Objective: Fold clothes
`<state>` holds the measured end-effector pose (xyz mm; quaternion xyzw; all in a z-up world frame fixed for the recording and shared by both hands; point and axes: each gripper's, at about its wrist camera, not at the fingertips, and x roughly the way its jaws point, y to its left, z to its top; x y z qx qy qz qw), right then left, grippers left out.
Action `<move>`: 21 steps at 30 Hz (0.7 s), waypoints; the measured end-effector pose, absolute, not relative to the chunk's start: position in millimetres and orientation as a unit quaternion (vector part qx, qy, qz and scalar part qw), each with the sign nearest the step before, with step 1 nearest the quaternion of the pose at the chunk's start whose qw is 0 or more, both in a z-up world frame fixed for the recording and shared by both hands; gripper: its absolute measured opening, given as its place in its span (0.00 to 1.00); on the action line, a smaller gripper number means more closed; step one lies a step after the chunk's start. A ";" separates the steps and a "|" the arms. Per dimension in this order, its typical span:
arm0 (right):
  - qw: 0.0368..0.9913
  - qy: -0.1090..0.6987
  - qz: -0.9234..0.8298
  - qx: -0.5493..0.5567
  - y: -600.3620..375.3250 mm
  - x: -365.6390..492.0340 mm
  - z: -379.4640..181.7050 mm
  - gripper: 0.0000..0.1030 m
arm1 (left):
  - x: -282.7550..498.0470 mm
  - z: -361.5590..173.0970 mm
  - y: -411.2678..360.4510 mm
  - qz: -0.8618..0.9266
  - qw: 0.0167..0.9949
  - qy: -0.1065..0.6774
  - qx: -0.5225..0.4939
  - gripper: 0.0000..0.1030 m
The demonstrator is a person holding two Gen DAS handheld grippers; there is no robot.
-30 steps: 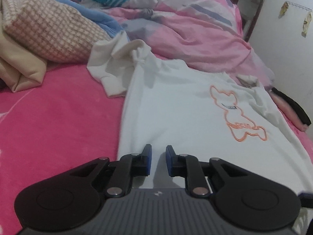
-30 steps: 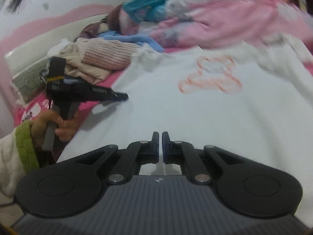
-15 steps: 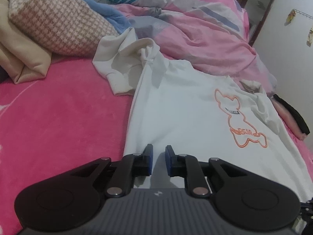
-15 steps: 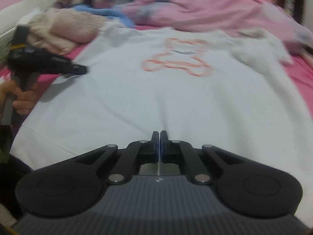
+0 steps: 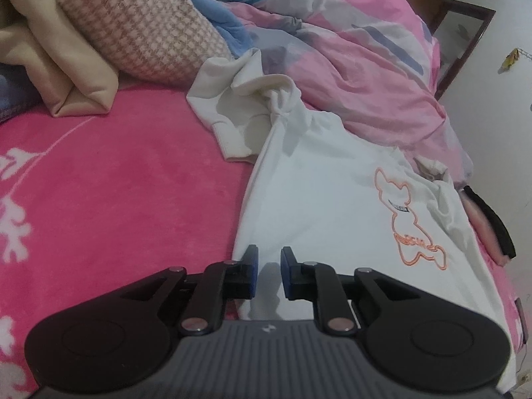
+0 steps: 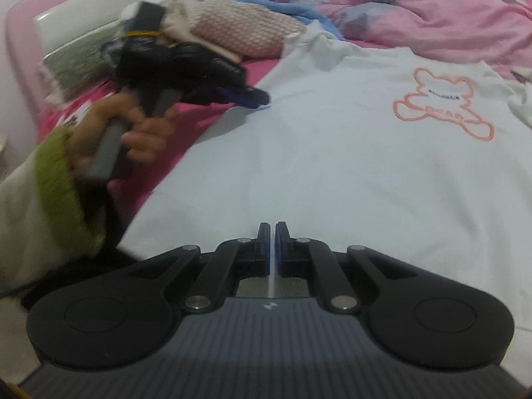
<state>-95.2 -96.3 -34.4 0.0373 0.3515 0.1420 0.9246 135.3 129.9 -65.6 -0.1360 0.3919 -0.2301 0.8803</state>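
A white T-shirt point(image 5: 326, 193) with an orange bear outline point(image 5: 399, 206) lies flat on the pink bed, chest up. Its left sleeve point(image 5: 239, 106) is bunched up at the far corner. My left gripper point(image 5: 268, 252) hovers over the shirt's left edge near the hem, with a narrow gap between its blue pads and nothing in it. The right wrist view shows that same left gripper point(image 6: 257, 98), held in a hand point(image 6: 99, 139), at the shirt's point(image 6: 332, 166) left edge. My right gripper point(image 6: 272, 226) is shut over the shirt's lower part, with only a thin slit between the pads.
A pile of clothes, beige and houndstooth point(image 5: 143, 30), sits at the far left. A rumpled pink duvet point(image 5: 359, 76) lies behind the shirt. Pink blanket point(image 5: 116, 183) spreads to the left. A black item point(image 5: 492, 222) lies at the bed's right edge near the wall.
The left gripper has shifted sideways, so the shirt's left edge now lies under its jaws. The right view has swung; the hand with the left gripper now looms larger on the left.
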 end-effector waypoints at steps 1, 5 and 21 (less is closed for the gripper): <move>0.925 0.349 0.144 0.037 -95.5 -97.0 -32.1 0.03 | 133.9 -64.7 128.0 -0.230 0.882 0.390 -0.129 0.19; 0.939 0.311 0.135 0.059 -93.9 -67.5 -29.3 0.03 | 129.6 -63.2 125.3 -0.228 0.887 0.384 -0.118 0.21; 0.932 0.311 0.182 0.038 -36.4 -29.2 -54.6 0.03 | 131.3 -61.0 135.0 -0.232 0.882 0.384 -0.143 0.27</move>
